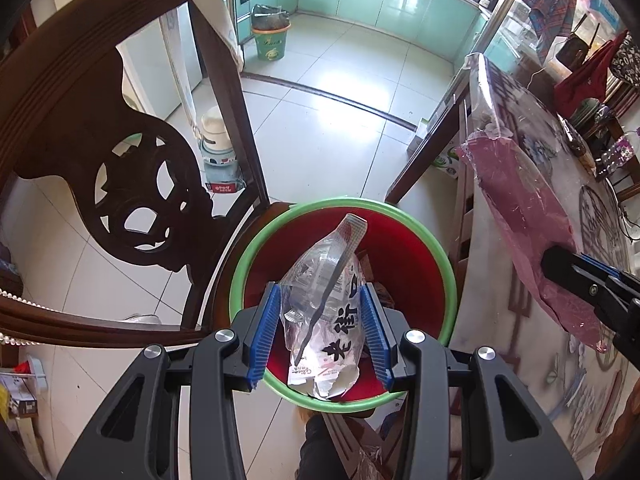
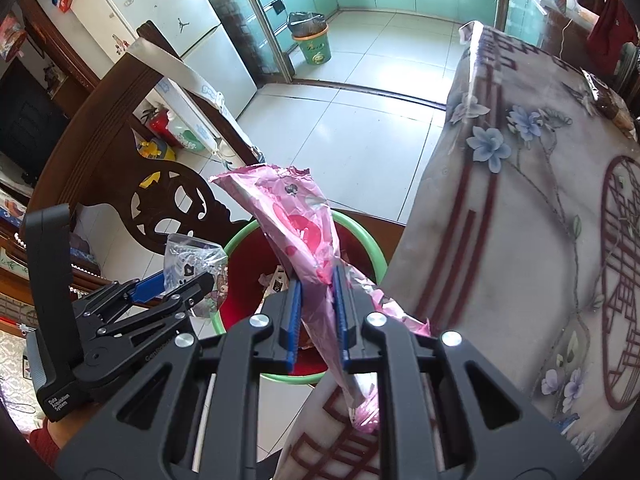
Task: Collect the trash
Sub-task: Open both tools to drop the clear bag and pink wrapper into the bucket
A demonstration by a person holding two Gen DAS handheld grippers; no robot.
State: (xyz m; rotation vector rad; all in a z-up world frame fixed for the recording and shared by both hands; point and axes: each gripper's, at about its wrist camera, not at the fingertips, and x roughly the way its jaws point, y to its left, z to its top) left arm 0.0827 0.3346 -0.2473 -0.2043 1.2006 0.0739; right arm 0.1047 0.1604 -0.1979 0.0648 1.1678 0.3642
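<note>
A red bin with a green rim (image 1: 450,276) stands on a chair seat beside the table. My left gripper (image 1: 320,312) is shut on a clear crinkled wrapper with black print (image 1: 324,300), held right above the bin's mouth. My right gripper (image 2: 317,288) is shut on a pink plastic bag (image 2: 296,216), which hangs over the bin (image 2: 240,240) next to the table edge. In the left wrist view the pink bag (image 1: 520,200) and the right gripper (image 1: 560,260) show at the right. In the right wrist view the left gripper (image 2: 192,276) with its clear wrapper (image 2: 188,256) is at the left.
A carved dark wooden chair back (image 1: 132,184) rises left of the bin. The table with a floral cloth (image 2: 540,200) fills the right side. A second green bin (image 1: 270,44) stands far off by the kitchen cabinets. Some scraps lie inside the red bin (image 2: 276,280).
</note>
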